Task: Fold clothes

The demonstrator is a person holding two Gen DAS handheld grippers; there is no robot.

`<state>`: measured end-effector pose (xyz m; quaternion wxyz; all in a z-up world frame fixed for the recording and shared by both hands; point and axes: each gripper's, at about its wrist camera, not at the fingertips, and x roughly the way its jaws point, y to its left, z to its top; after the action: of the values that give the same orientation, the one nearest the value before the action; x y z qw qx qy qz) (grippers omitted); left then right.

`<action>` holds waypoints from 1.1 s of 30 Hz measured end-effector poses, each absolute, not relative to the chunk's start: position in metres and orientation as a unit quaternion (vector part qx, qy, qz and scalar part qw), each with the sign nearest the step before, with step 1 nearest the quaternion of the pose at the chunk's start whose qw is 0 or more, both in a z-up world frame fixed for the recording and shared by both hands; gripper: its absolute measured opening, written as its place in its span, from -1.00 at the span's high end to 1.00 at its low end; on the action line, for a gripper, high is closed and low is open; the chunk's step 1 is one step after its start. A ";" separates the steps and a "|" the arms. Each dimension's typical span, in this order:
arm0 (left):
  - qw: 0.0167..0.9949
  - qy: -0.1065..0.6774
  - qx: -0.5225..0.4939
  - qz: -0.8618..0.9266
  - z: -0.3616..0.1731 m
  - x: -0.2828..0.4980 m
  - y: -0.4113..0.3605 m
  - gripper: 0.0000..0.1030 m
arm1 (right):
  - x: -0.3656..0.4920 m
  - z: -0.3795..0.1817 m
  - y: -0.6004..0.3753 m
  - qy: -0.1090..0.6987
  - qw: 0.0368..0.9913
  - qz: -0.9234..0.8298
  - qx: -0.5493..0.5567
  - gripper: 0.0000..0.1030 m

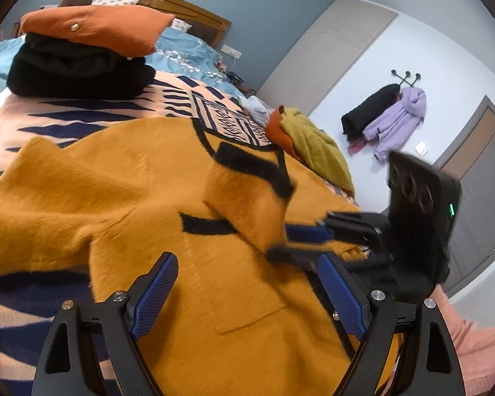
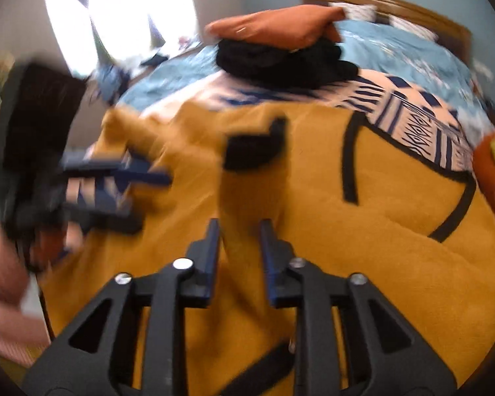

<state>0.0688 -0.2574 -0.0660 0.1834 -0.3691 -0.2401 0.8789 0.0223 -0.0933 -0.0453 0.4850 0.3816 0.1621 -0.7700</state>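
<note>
Fingers of right gripper [image 2: 237,241] pinched raised sleeve [image 2: 247,178] of mustard cardigan [image 1: 142,198] spread on bed [image 1: 13,112]; left gripper [image 1: 244,300] gaped empty above. Fabric looked soft, fuzzy, floppy, moderately heavy; cuffs, hem corners seemed best holds.

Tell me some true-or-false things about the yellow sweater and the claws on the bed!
1. The yellow sweater lies spread on the bed. True.
2. The left claw is pinching the sweater. False: its blue pads stand wide apart over the sweater, holding nothing.
3. The right claw has a raised fold of the sweater between its fingers. True.
4. A green garment tops the folded pile. False: an orange garment sits on top, with black ones under it.
5. A purple coat hangs on the wall. True.
</note>
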 end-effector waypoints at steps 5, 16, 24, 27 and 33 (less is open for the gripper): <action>0.191 -0.233 -0.386 0.872 -0.072 0.055 -0.247 -0.75 | 0.010 -0.041 -0.051 0.171 0.453 -0.791 0.375 0.17; 0.190 -0.189 -0.422 0.866 -0.079 0.029 -0.227 -0.64 | -0.077 -0.053 -0.011 0.201 0.388 -0.804 0.404 -0.33; 0.167 -0.155 -0.435 0.871 -0.079 0.019 -0.227 0.66 | -0.078 -0.068 -0.015 0.229 0.436 -0.771 0.404 0.76; 0.164 -0.154 -0.420 0.879 -0.070 0.013 -0.231 0.70 | -0.075 -0.060 -0.014 0.230 0.425 -0.781 0.394 0.89; 0.154 -0.142 -0.387 0.898 -0.041 0.000 -0.239 0.72 | -0.080 -0.028 -0.011 0.191 0.410 -0.817 0.359 0.91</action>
<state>0.0001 -0.2394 -0.0407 0.1541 -0.3869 -0.1422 0.8980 -0.0800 -0.0105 -0.0283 0.4098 0.3588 0.1910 -0.8166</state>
